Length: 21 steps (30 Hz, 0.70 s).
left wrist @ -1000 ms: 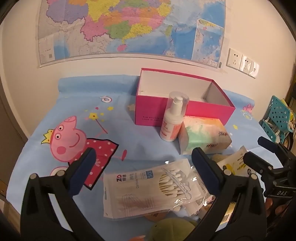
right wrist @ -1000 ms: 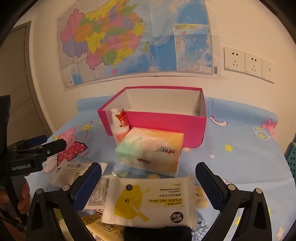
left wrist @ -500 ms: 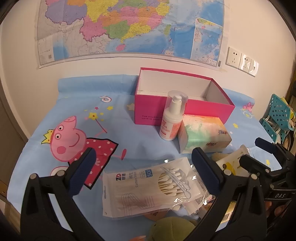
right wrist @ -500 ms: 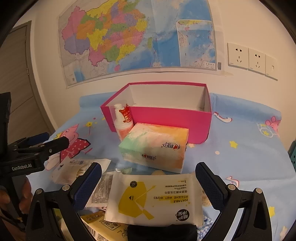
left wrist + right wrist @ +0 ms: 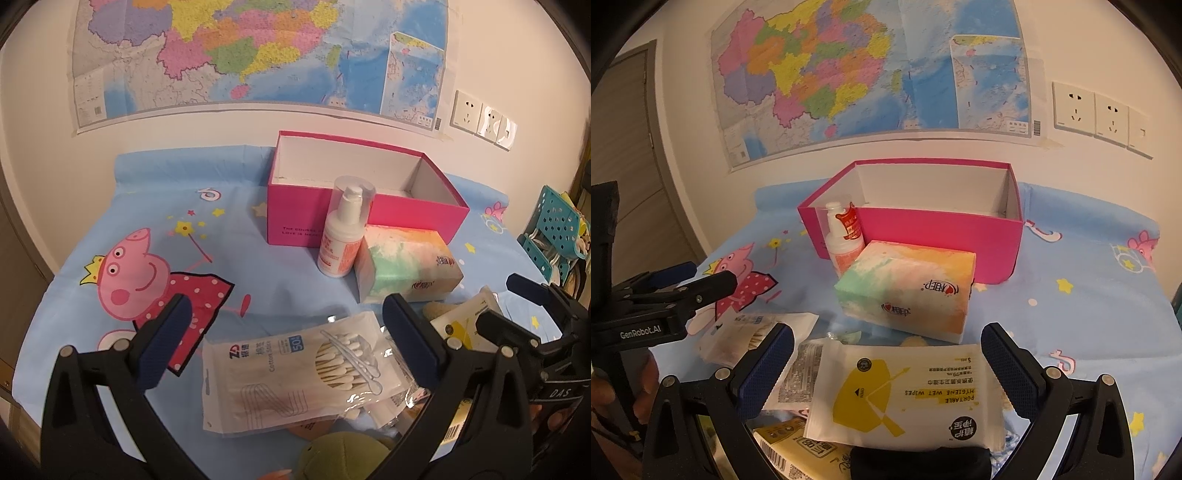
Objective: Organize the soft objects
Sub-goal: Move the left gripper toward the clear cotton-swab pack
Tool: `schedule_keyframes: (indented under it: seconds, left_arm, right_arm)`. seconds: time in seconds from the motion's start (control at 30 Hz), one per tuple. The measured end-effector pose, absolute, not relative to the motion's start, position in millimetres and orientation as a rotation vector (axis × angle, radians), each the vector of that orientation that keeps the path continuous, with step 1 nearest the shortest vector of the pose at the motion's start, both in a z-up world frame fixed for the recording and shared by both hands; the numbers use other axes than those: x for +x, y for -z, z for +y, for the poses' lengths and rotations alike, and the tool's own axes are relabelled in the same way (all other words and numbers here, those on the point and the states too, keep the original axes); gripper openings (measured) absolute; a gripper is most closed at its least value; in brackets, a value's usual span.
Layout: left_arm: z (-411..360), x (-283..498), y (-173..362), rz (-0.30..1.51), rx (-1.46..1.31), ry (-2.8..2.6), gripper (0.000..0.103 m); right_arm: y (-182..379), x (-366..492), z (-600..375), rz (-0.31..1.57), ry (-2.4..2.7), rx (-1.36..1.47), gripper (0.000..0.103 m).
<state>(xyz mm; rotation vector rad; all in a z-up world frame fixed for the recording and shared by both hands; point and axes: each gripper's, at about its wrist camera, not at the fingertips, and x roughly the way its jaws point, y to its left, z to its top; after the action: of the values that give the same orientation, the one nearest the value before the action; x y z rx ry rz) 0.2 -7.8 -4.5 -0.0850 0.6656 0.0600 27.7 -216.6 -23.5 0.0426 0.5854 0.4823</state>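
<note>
From the left wrist camera, the left gripper (image 5: 286,328) hangs with its fingers spread wide apart and nothing between them, poised over the bag of cotton swabs (image 5: 295,369) that lies flat on the blue cartoon tablecloth (image 5: 129,206). The pink box (image 5: 364,206) is our landmark, open and white inside. Right in front of it stands the pump bottle (image 5: 341,236), upright, and just beside the bottle, also in front of the box, lies the tissue pack (image 5: 404,264). A green plush toy (image 5: 340,456) peeks in at the bottom edge, well in front of the box, and the right gripper shows at the right edge over the yellow-printed wet wipes pack (image 5: 465,321). Over to the right wrist camera: the right gripper (image 5: 886,363) is wide open too, gripping nothing, with the wet wipes pack (image 5: 908,395) lying flat below its fingers. The tissue pack (image 5: 907,290) sits between the wipes and the pink box (image 5: 934,236), and the bottle (image 5: 844,240) stands against the box's front left corner. A yellow packet (image 5: 801,448) pokes out beneath the wipes. The left gripper (image 5: 687,280) reaches in from the left edge, a hand (image 5: 646,384) showing beneath it.
</note>
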Motion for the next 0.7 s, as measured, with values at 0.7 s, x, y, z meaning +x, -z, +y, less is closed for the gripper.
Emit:
schedule_keyframes:
  seconds: [0.7]
  left_arm:
    - [2, 1, 12, 0.678, -0.079, -0.079, 0.103]
  right_arm:
    - [24, 29, -190, 0.631, -0.632, -0.011, 0.102]
